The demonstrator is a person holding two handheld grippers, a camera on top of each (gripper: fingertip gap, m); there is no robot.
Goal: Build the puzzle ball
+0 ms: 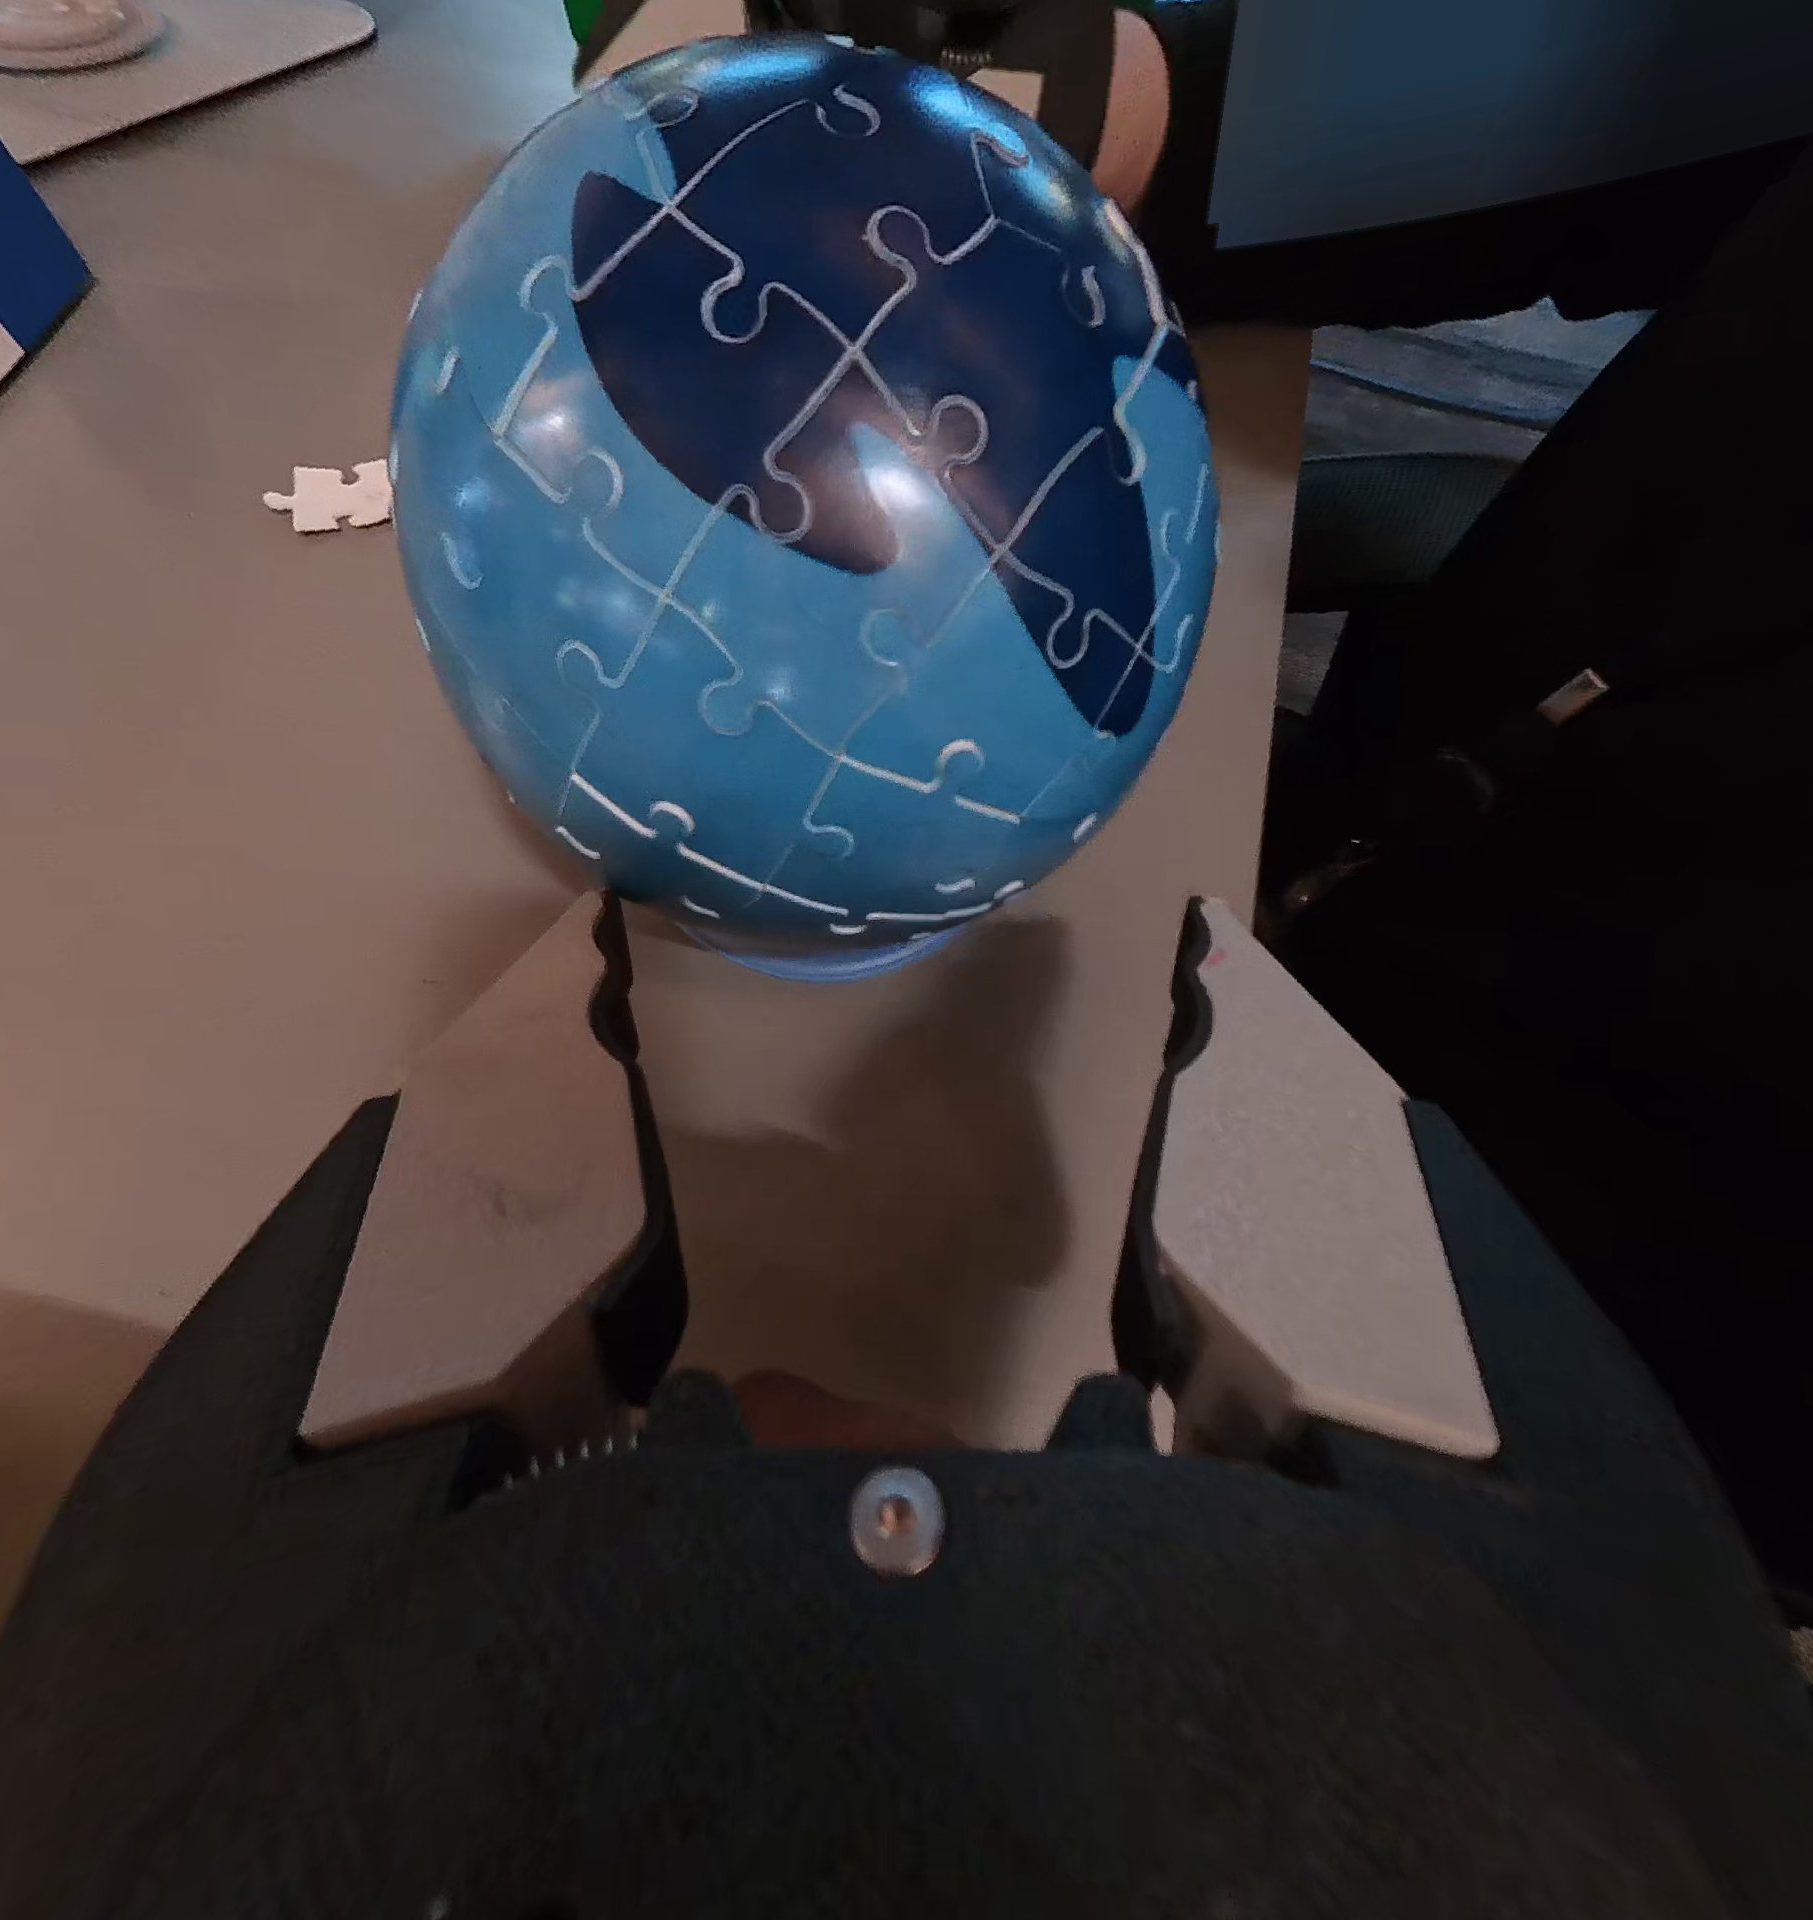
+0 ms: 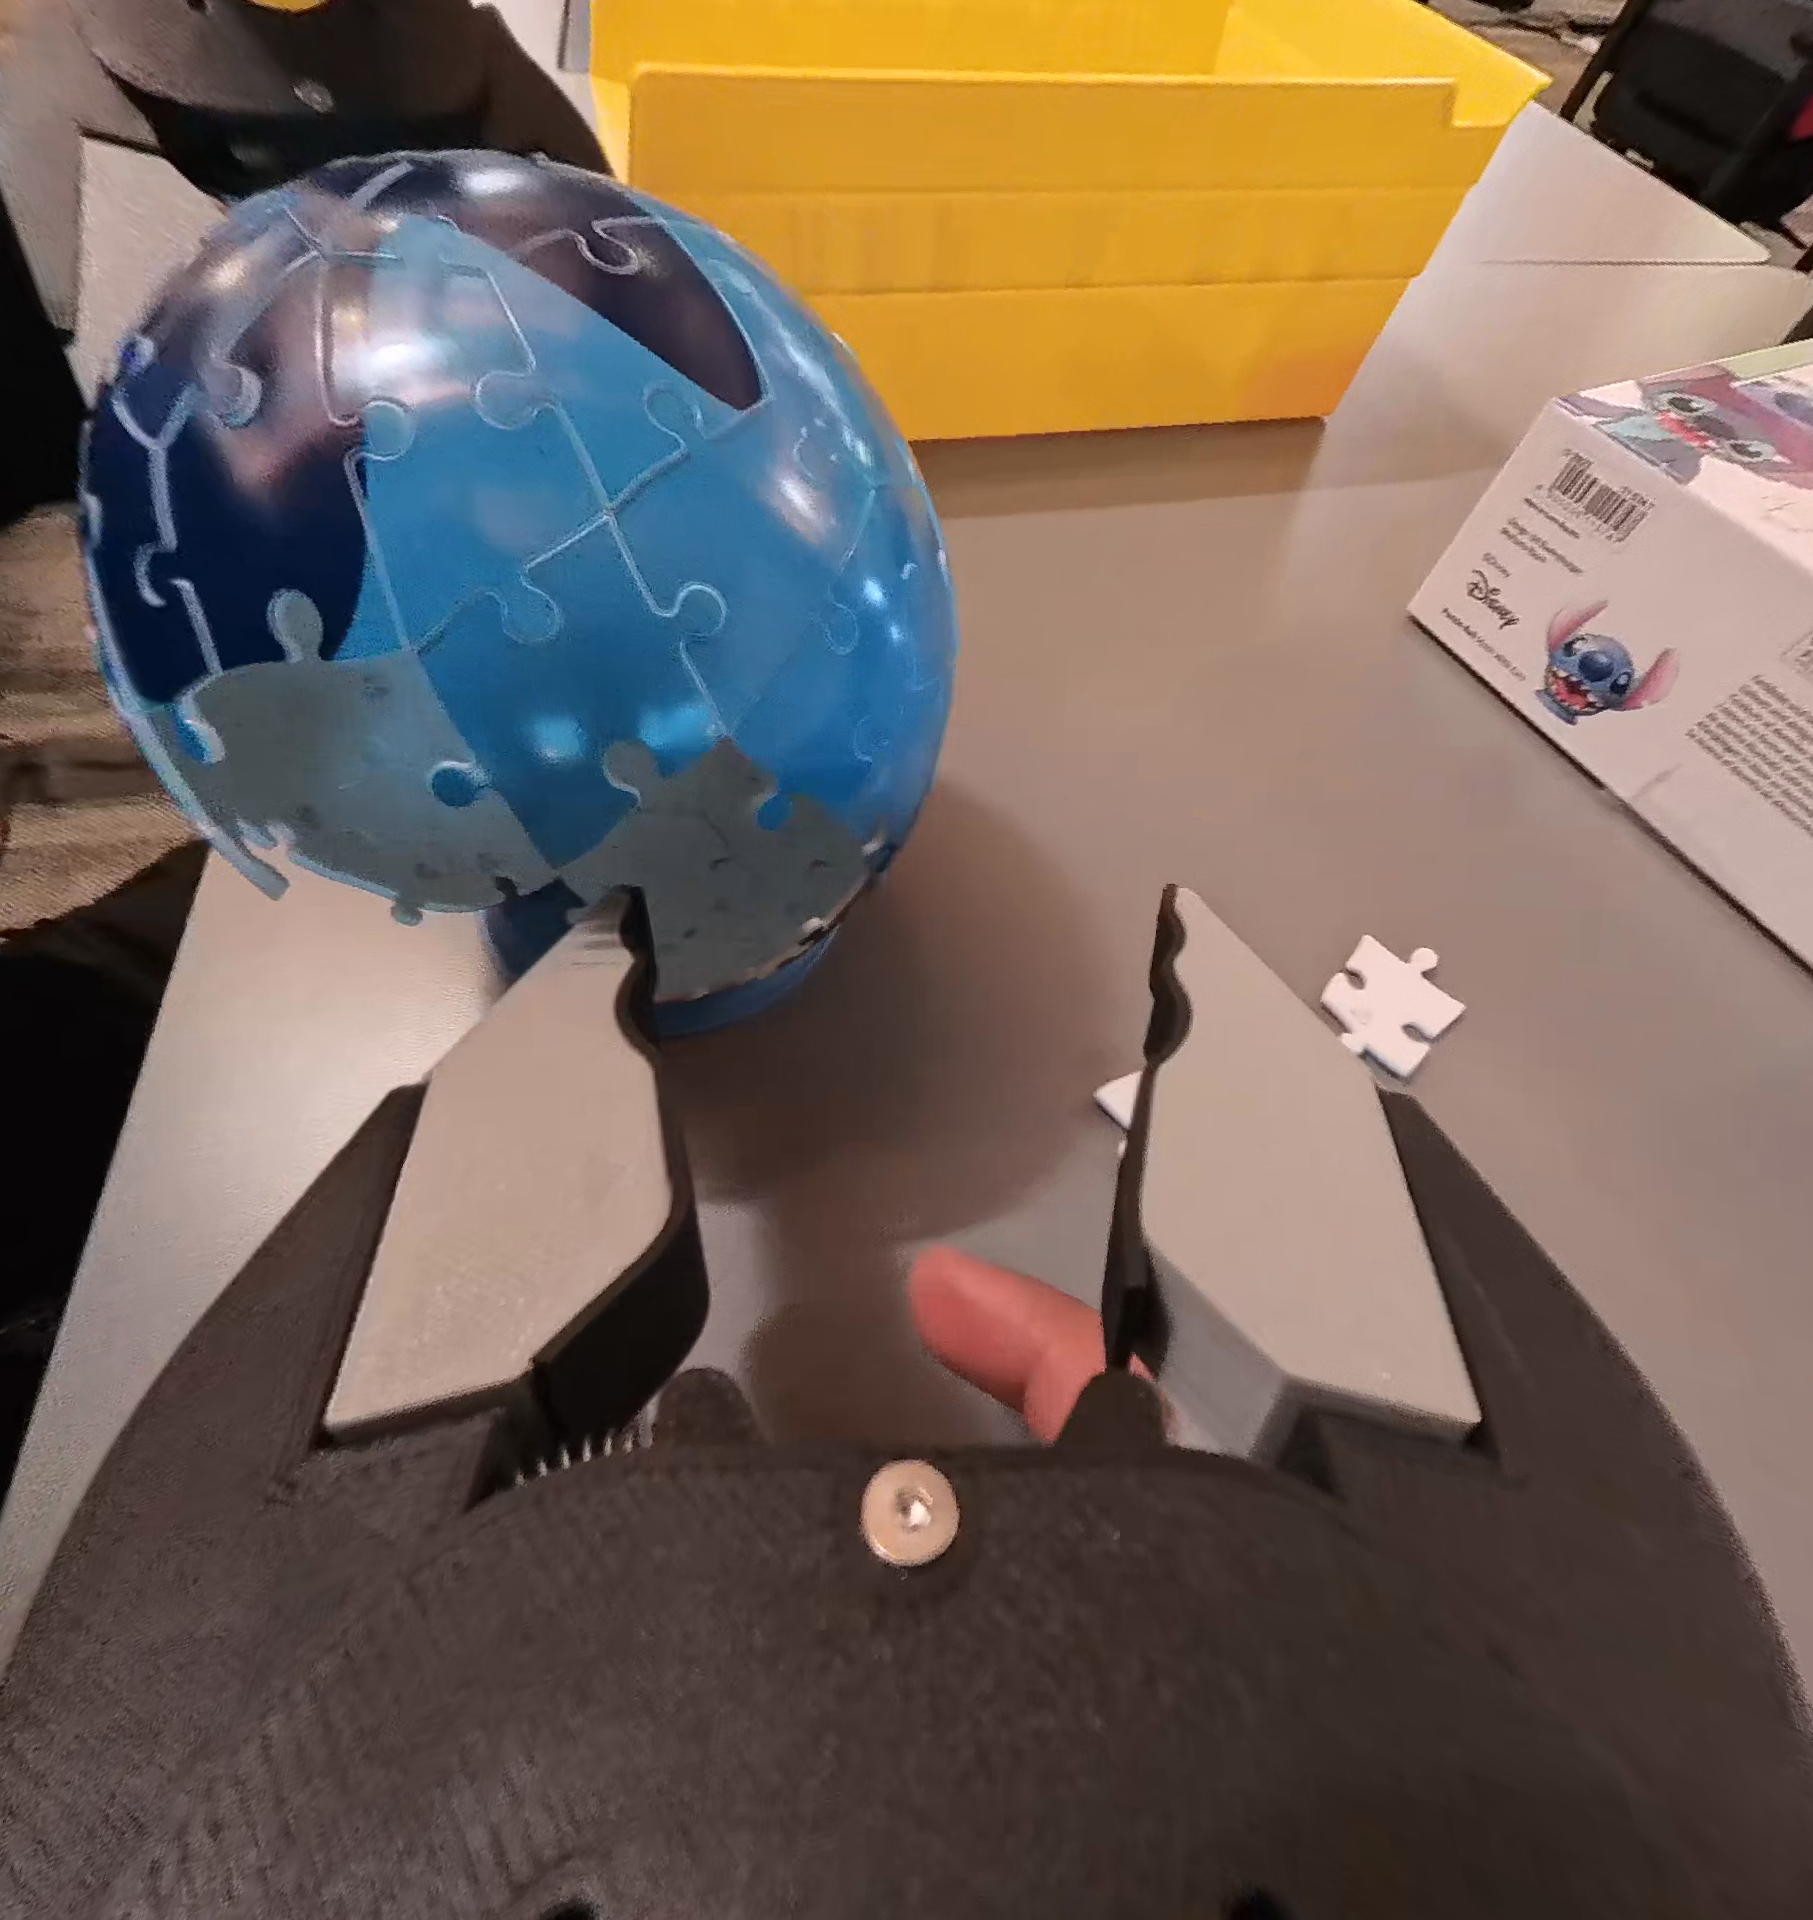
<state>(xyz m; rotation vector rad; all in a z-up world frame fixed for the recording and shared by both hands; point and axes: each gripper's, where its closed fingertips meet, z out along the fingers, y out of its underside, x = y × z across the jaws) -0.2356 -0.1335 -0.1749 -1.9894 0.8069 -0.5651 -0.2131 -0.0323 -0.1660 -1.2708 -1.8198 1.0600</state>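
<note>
Grey tabletop (image 2: 1193,644), matte, its edge dropping to a dark floor area on one side in the left wrist view. Beyond it, dark chair shapes and shadow (nothing sharper to make out).

At the far end in the right wrist view, a yellow bin (image 2: 1037,208), open-topped, its contents hidden behind the near wall. To the right, a white printed box (image 2: 1660,644), closed, lying flat on the table.

Near the table's middle, the puzzle ball (image 2: 507,540), blue in light and dark patches, seated on a low blue ring stand (image 2: 736,997); most pieces fitted, with pale grey patches low on its near side. Seen again from the other side (image 1: 808,499), glossy with reflected light.

Loose on the table: one white puzzle piece (image 2: 1390,1008) just right of the right gripper (image 2: 897,925), and a white piece (image 1: 330,499) beside the ball in the left wrist view.

Left gripper (image 1: 902,925) spread wide, empty, just short of the ball's base. Right gripper likewise spread, holding nothing, its left fingertip (image 2: 637,935) overlapping the ball's lower edge; contact unclear.
</note>
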